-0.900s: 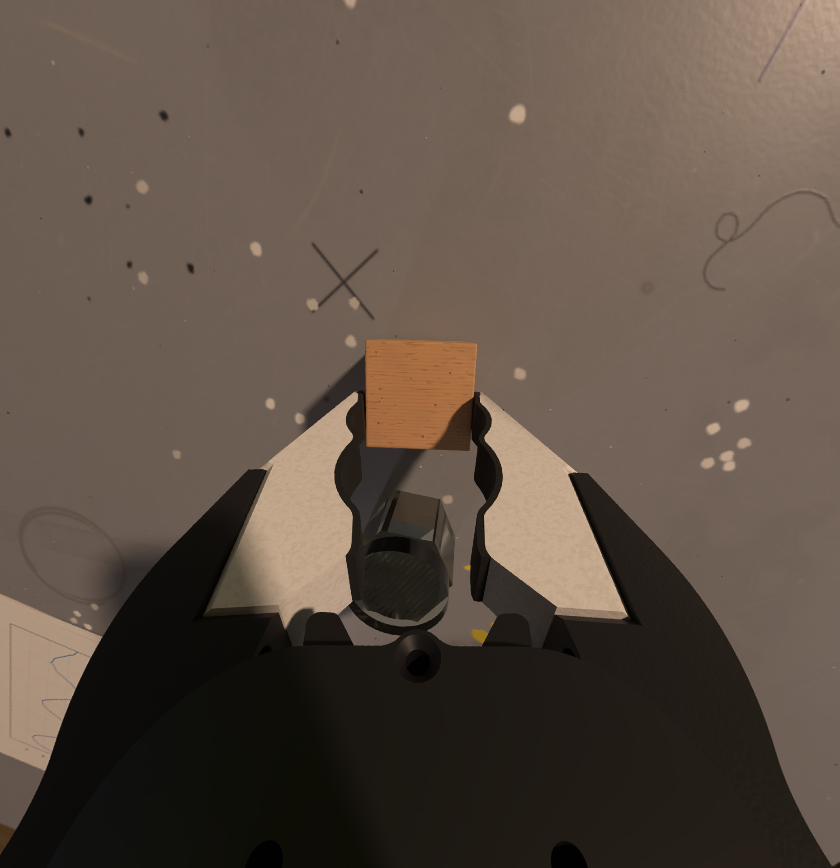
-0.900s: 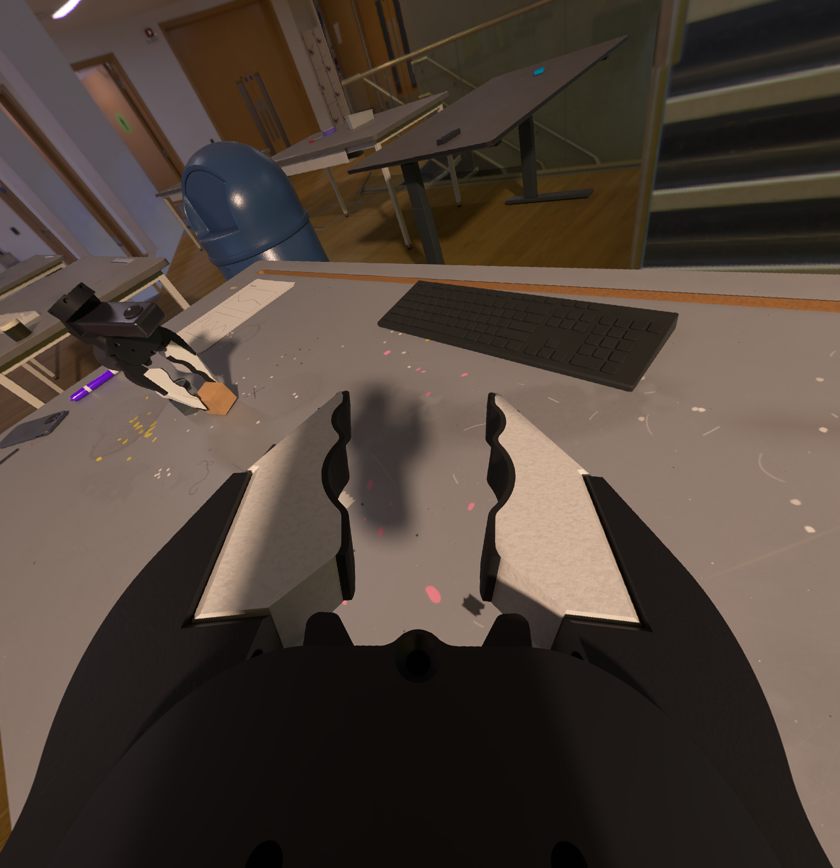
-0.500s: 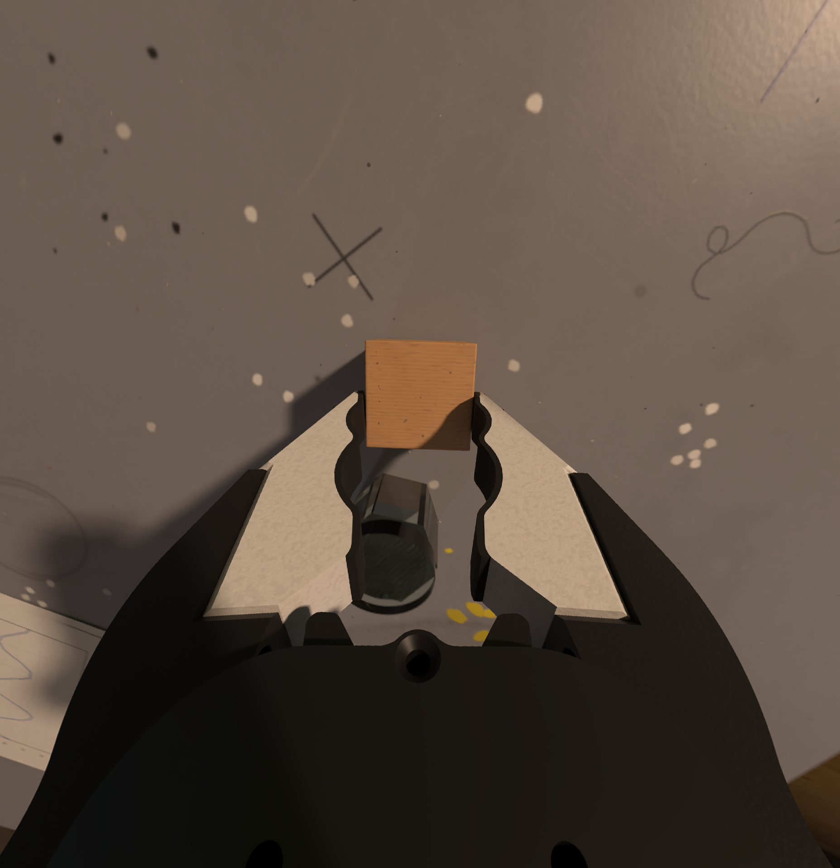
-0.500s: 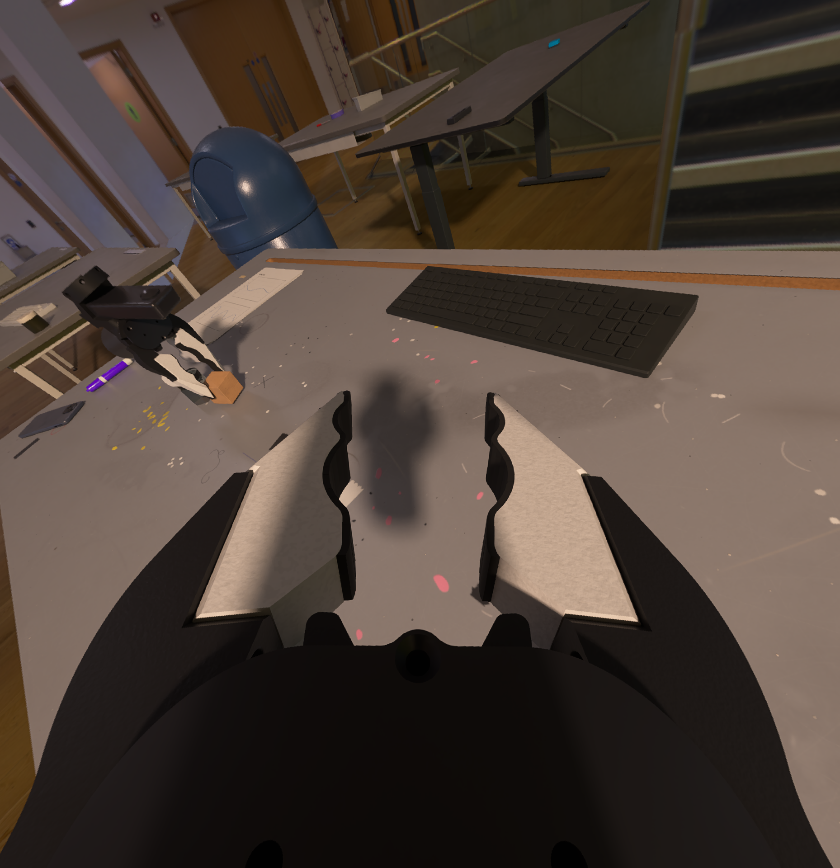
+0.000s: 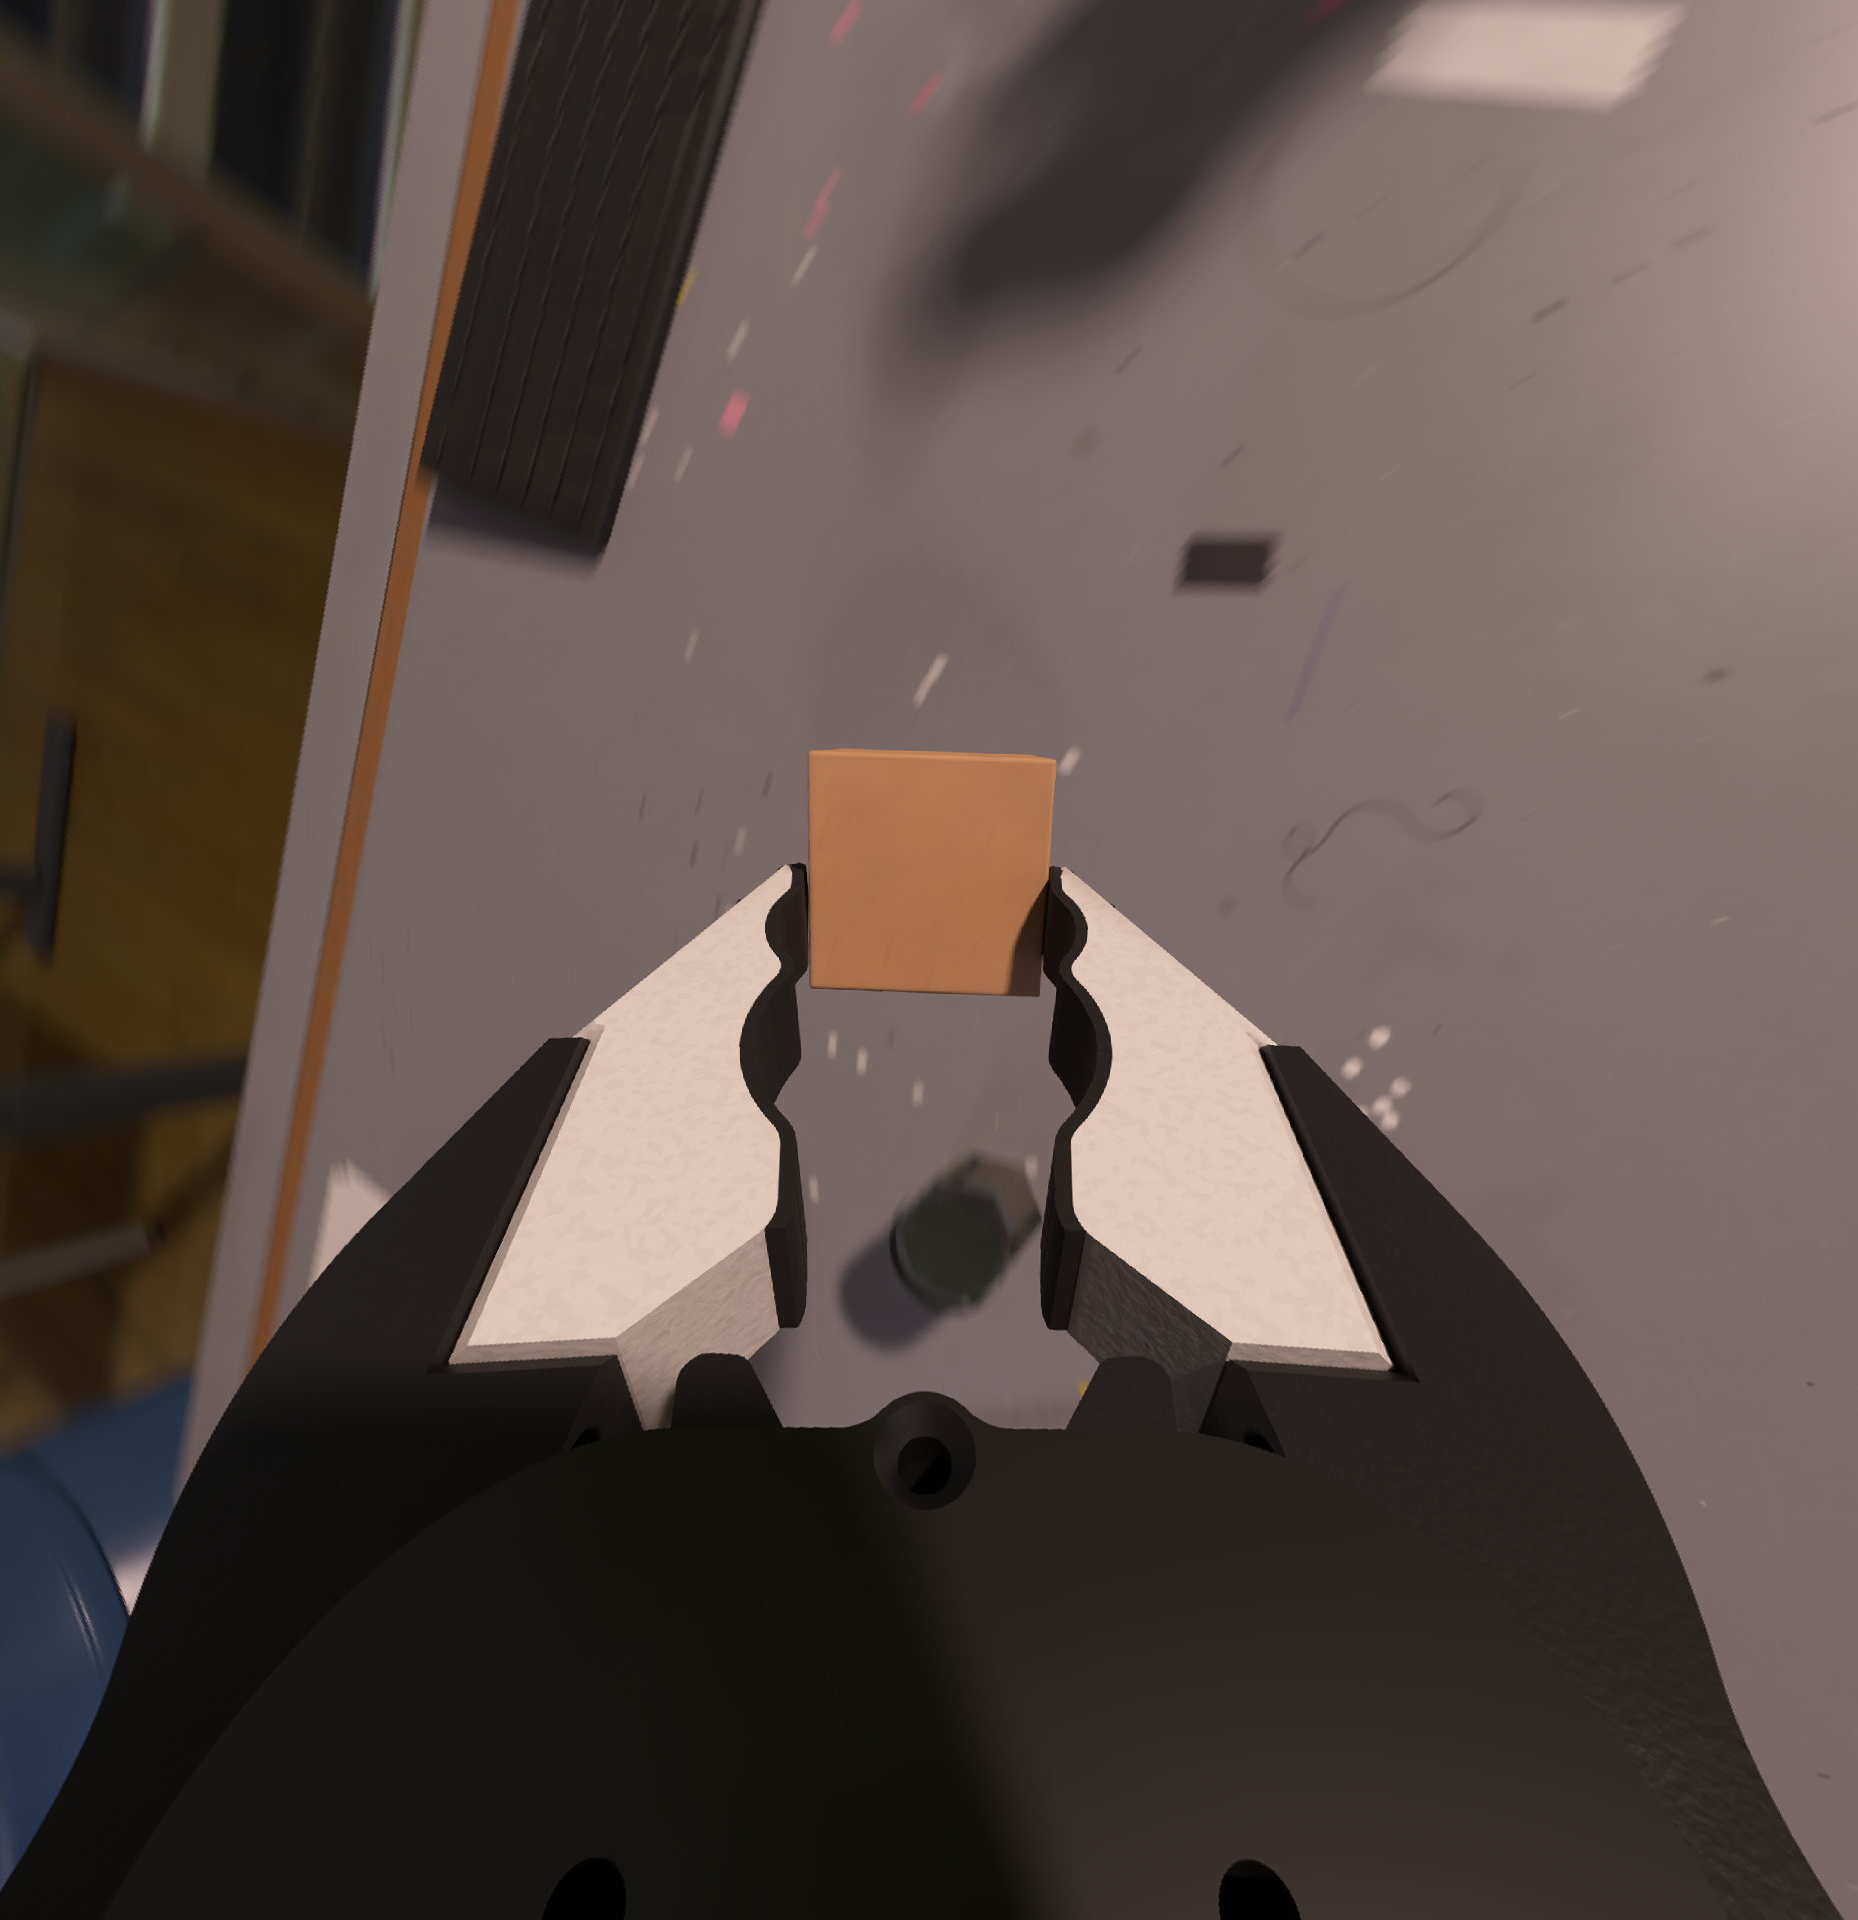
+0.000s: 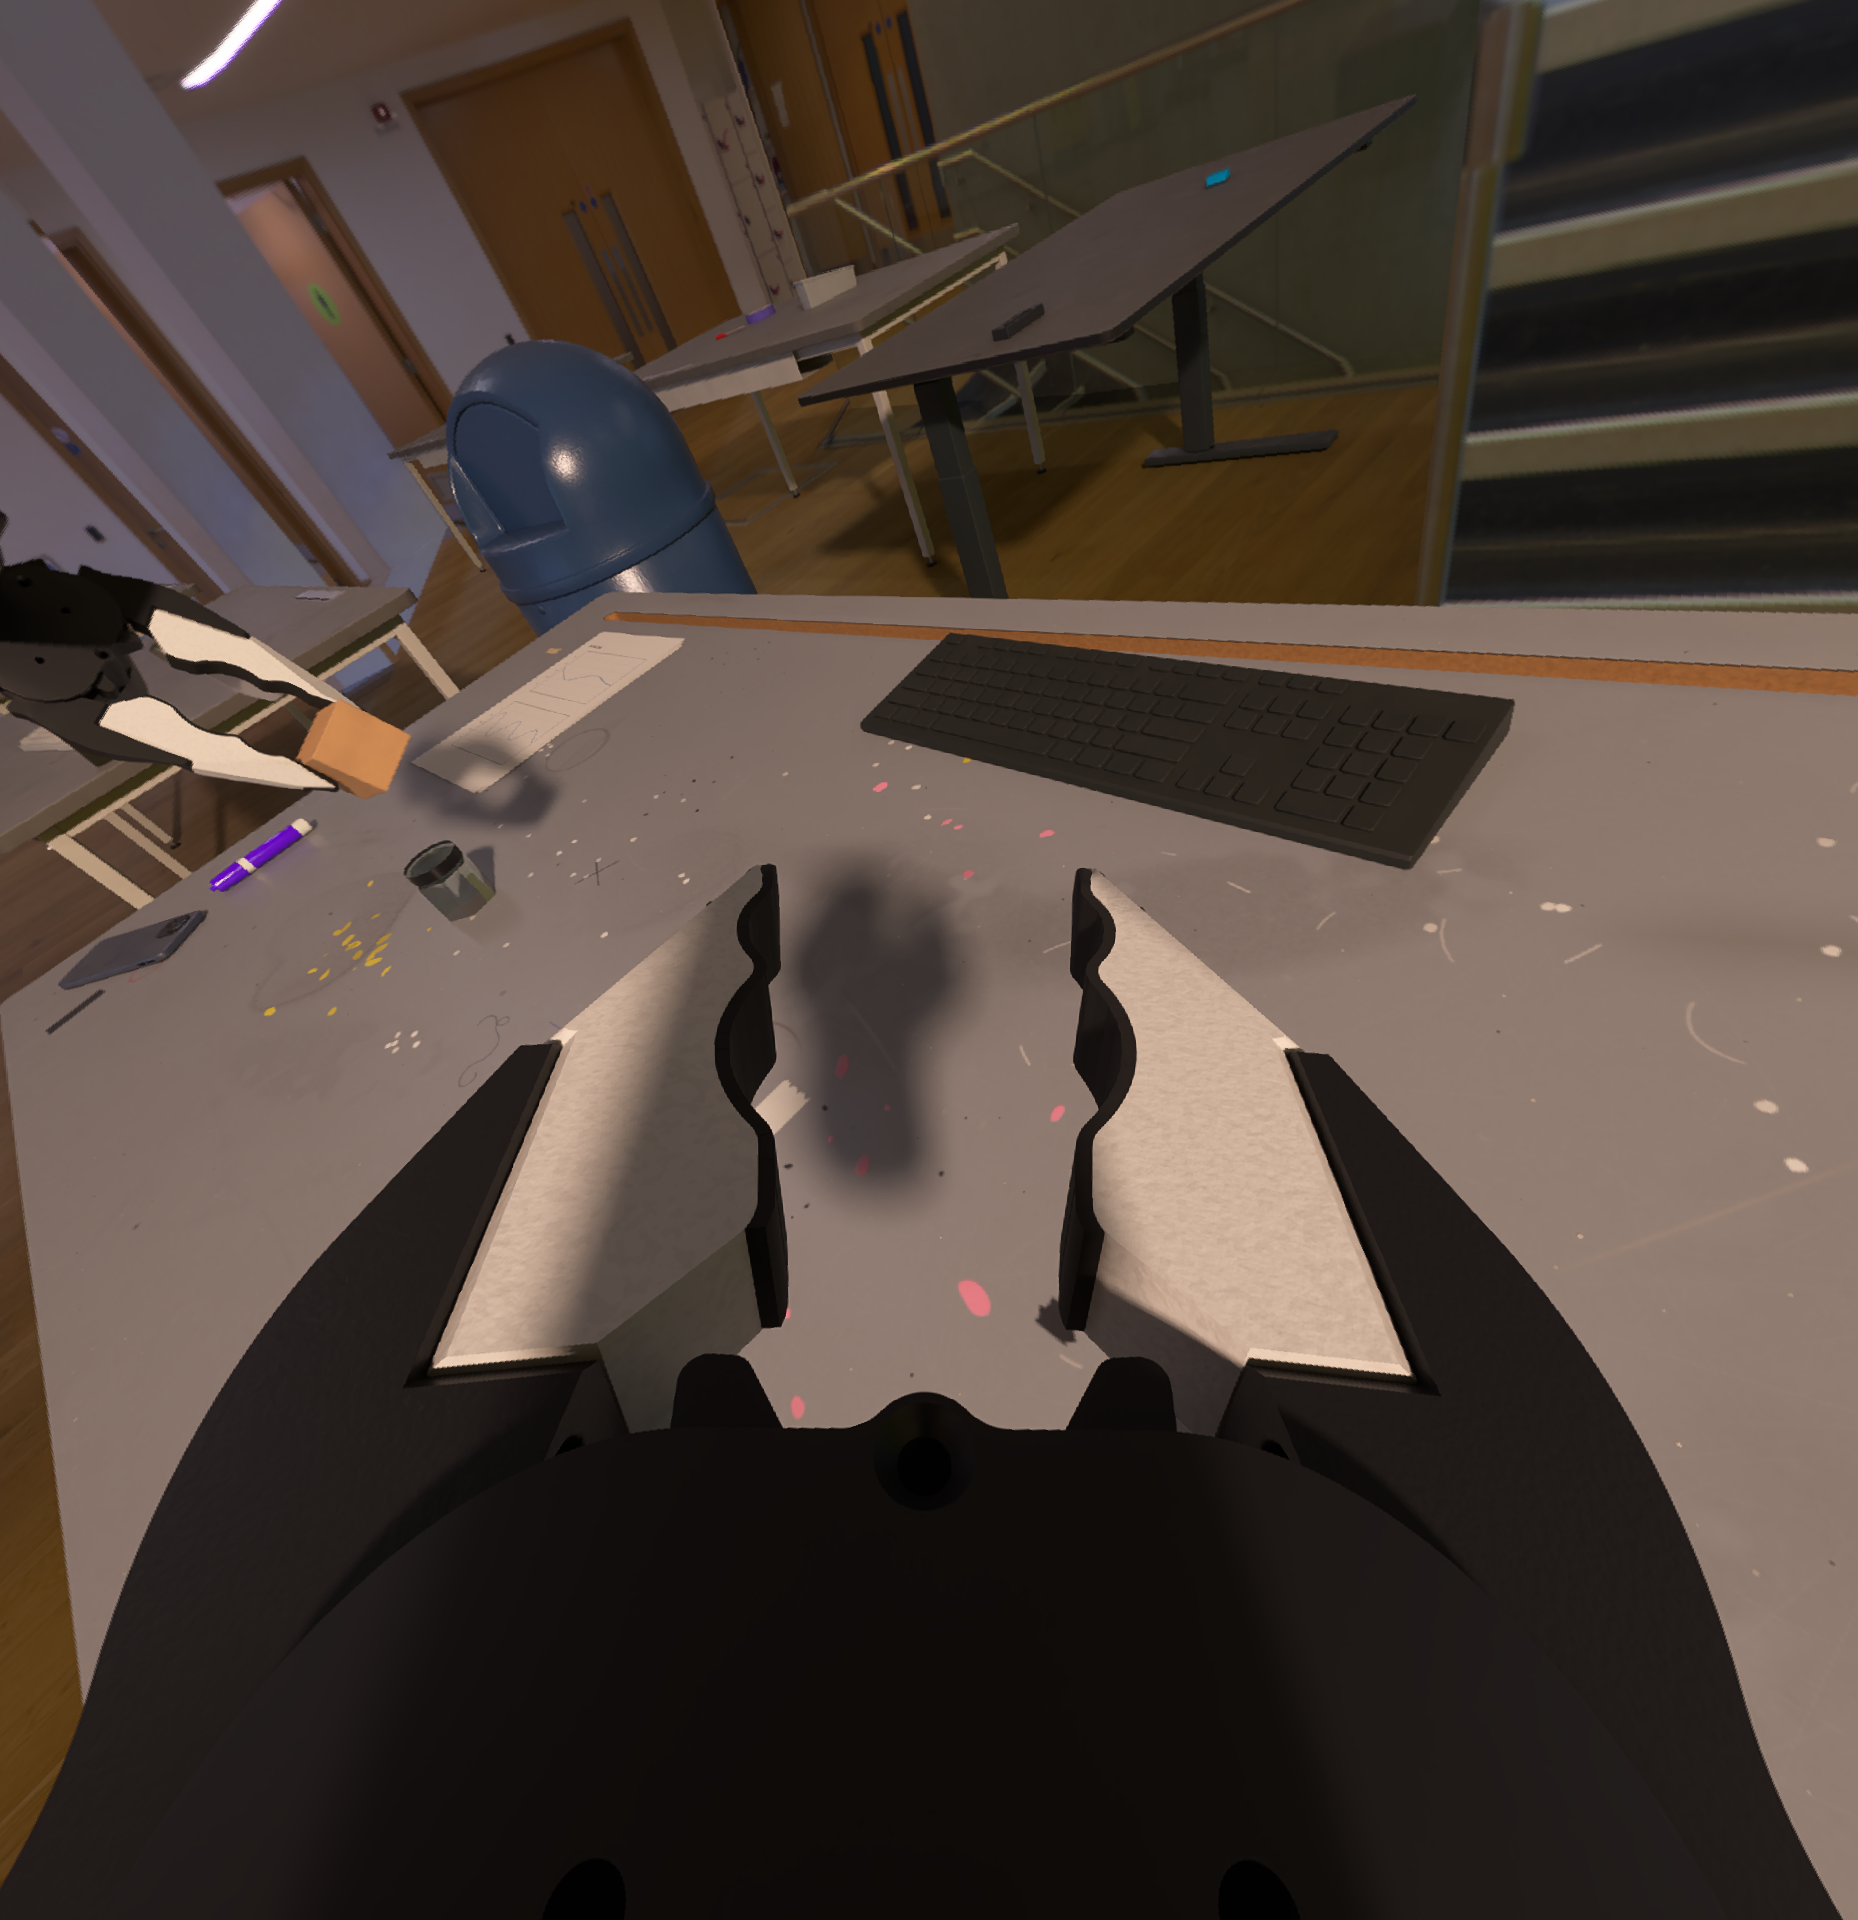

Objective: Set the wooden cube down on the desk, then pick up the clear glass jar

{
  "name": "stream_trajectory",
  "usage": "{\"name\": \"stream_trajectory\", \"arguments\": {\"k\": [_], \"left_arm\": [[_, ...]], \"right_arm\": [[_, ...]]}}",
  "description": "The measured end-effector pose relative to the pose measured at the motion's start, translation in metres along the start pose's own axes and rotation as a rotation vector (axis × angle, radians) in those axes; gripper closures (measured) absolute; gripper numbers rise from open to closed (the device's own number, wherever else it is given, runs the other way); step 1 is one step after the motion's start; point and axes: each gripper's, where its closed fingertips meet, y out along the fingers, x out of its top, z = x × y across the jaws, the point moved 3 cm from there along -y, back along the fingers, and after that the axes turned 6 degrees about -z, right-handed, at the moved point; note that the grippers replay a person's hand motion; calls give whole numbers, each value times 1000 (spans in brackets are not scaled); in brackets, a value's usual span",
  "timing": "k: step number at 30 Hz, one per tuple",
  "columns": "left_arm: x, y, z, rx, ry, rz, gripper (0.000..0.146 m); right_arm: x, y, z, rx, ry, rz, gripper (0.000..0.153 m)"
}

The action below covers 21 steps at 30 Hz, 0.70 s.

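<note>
My left gripper (image 5: 927, 883) is shut on the wooden cube (image 5: 930, 871), held at its fingertips well above the grey desk (image 5: 1424, 623). The clear glass jar (image 5: 961, 1242) with a dark lid stands on the desk below, seen between the fingers. In the right wrist view the left gripper (image 6: 327, 753) is at the far left, lifted and turned sideways, with the cube (image 6: 356, 748) in it; the jar (image 6: 449, 878) stands on the desk beneath and to its right. My right gripper (image 6: 925, 883) is open and empty above the middle of the desk (image 6: 1527, 1039).
A black keyboard (image 6: 1195, 743) lies at the back right; it also shows in the left wrist view (image 5: 582, 249). A sheet of paper (image 6: 551, 707), a purple marker (image 6: 260, 854) and a dark phone (image 6: 130, 948) lie near the left edge. A blue bin (image 6: 582, 488) stands beyond the desk.
The left gripper has risen and swung sideways with the cube still in it, so the jar now stands clear below it. The right gripper has barely moved.
</note>
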Motion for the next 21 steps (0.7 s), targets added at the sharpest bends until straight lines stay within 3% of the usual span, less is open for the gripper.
{"name": "stream_trajectory", "arguments": {"k": [4, 8, 14, 21], "left_arm": [[85, 49, -44, -186, 230, -99, 101], [128, 117, -83, -349, 287, -87, 101], [131, 191, -99, -461, 275, 23, 101], [117, 223, -99, -449, 255, 53, 101]], "right_arm": [[1, 3, 3, 11, -10, 6, 96], [1, 5, 7, 29, -25, 6, 97], [-9, 7, 6, 35, -14, 40, 97], [-5, 11, 12, 50, -80, 25, 102]]}}
